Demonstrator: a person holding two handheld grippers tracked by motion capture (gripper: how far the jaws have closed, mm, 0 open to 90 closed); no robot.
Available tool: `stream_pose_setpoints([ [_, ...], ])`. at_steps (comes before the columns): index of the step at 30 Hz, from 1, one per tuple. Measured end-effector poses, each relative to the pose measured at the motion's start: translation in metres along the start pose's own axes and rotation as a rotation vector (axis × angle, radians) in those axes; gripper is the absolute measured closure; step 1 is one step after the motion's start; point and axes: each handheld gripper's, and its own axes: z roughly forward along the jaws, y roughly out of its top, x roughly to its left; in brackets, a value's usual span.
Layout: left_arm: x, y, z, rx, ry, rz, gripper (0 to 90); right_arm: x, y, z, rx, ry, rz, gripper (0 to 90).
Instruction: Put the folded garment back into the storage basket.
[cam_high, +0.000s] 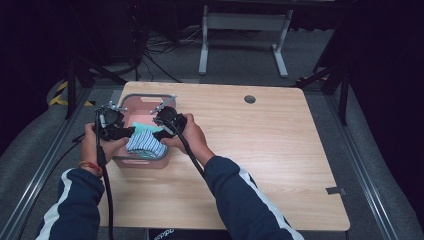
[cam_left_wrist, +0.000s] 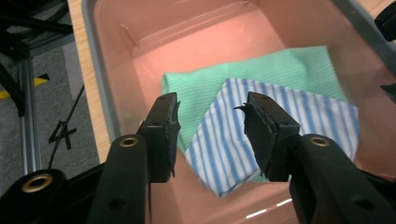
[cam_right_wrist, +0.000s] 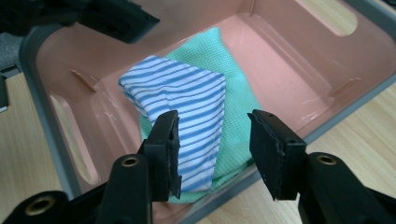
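Overhead, two hand-held grippers are seen poised at a pink bin on a wooden tabletop.

Left gripper: fingers are spread apart, with nothing held between them; they are held over the near end of the striped cloth, and contact cannot be judged.

Right gripper: fingers are likewise spread apart and empty, held just above the bin's near rim, with the striped cloth seen in the gap behind them.

Striped cloth: a folded blue-and-white piece is laid on top of the green cloth, inside the bin.

Green cloth: it is spread flat on the bin floor, partly covered by the striped piece.

Bin: a pink tub with a grey rim is placed at the tabletop's left side, flanked by both hands.

Tabletop: light wood grain, with a round grommet hole set near the far edge.

Room: grey carpet, a white stand and cables are seen beyond, against dark surroundings.
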Motion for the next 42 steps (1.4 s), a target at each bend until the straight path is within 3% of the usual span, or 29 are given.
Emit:
stream_pose_setpoints([
  [3,-0.005,0.002,0.000,-0.017,-0.005,0.006,53.5,-0.001,-0.003,-0.007,-0.003,-0.004,-0.019,51.4],
  [10,-0.019,0.008,-0.003,-0.051,-0.026,0.028,48.3,-0.012,-0.012,-0.026,-0.026,-0.026,-0.011,49.4],
  [16,-0.042,0.018,-0.007,-0.094,-0.064,0.066,45.5,-0.023,-0.028,-0.048,-0.025,-0.058,-0.019,45.0],
  [18,-0.050,0.022,-0.008,-0.111,-0.082,0.097,44.9,-0.028,-0.033,-0.056,-0.028,-0.069,-0.012,43.3],
  [25,-0.072,0.026,-0.012,-0.133,-0.106,0.142,43.0,-0.040,-0.053,-0.074,-0.002,-0.091,-0.021,41.1],
  [27,-0.075,0.027,-0.012,-0.133,-0.114,0.139,42.4,-0.042,-0.056,-0.076,-0.004,-0.090,-0.022,40.4],
  [33,-0.090,0.025,-0.011,-0.162,-0.150,0.189,40.4,-0.051,-0.076,-0.093,0.012,-0.103,-0.031,38.7],
  [42,-0.111,0.020,-0.006,-0.161,-0.194,0.226,38.8,-0.059,-0.105,-0.112,0.017,-0.115,-0.030,37.8],
])
